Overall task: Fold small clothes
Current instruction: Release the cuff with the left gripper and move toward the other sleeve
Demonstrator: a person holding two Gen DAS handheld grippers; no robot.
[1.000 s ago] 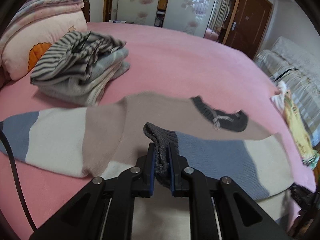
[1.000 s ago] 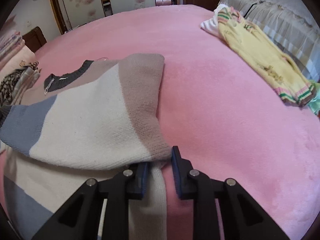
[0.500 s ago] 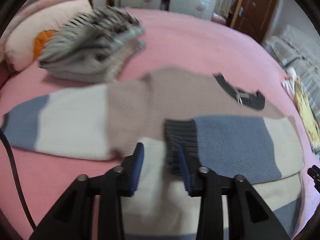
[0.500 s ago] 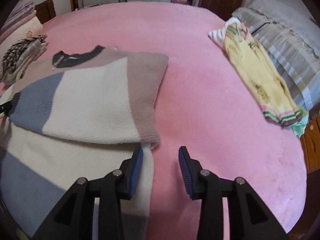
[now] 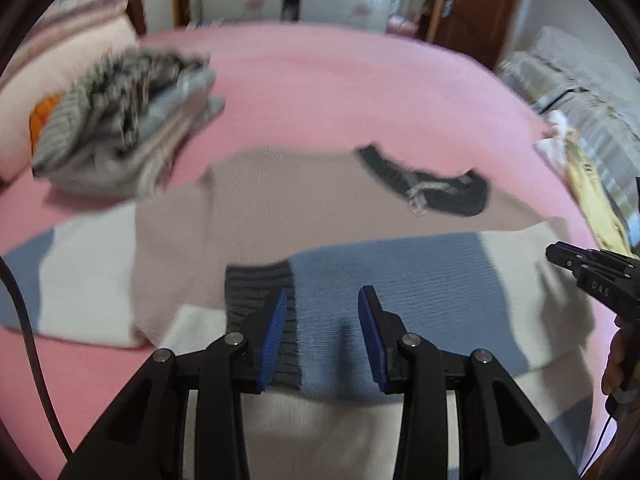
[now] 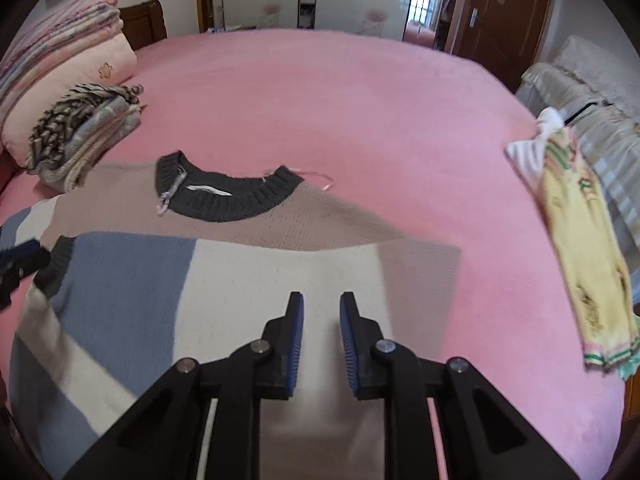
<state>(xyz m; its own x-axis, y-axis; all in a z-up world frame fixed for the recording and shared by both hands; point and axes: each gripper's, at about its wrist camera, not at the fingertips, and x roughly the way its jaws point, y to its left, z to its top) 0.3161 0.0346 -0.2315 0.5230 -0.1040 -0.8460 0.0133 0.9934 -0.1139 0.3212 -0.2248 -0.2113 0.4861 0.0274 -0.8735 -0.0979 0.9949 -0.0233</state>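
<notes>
— Where is the sweater (image 5: 280,208)?

— It lies flat on the pink bed (image 6: 340,92), right under both sets of tongs. One sleeve (image 5: 400,280) is folded across the body. Its dark cuff (image 5: 256,292) sits just past the left tongs (image 5: 322,300).

— Are the left tongs holding the cuff?

— No. They stand apart, and the blue pads (image 5: 276,332) pinch nothing. The cuff just lies beside the left-hand pad.

— And the right tongs (image 6: 321,304)?

— They have just been closing. A small gap still shows between them, with nothing in it. They hang over the white part of the folded sleeve.

— Can you read any words?

— Yes. In the left camera's view, the right tongs (image 5: 560,254) poke in from the right side, and white letters on the black arm look like "DAS". There is a small tag by the dark collar (image 6: 228,196), but it is too tiny to read.

— What else is on the bed?

— A pile of folded clothes (image 6: 80,132) far off to the left of the tongs, and a yellow garment (image 6: 580,240) far off to the right.
</notes>
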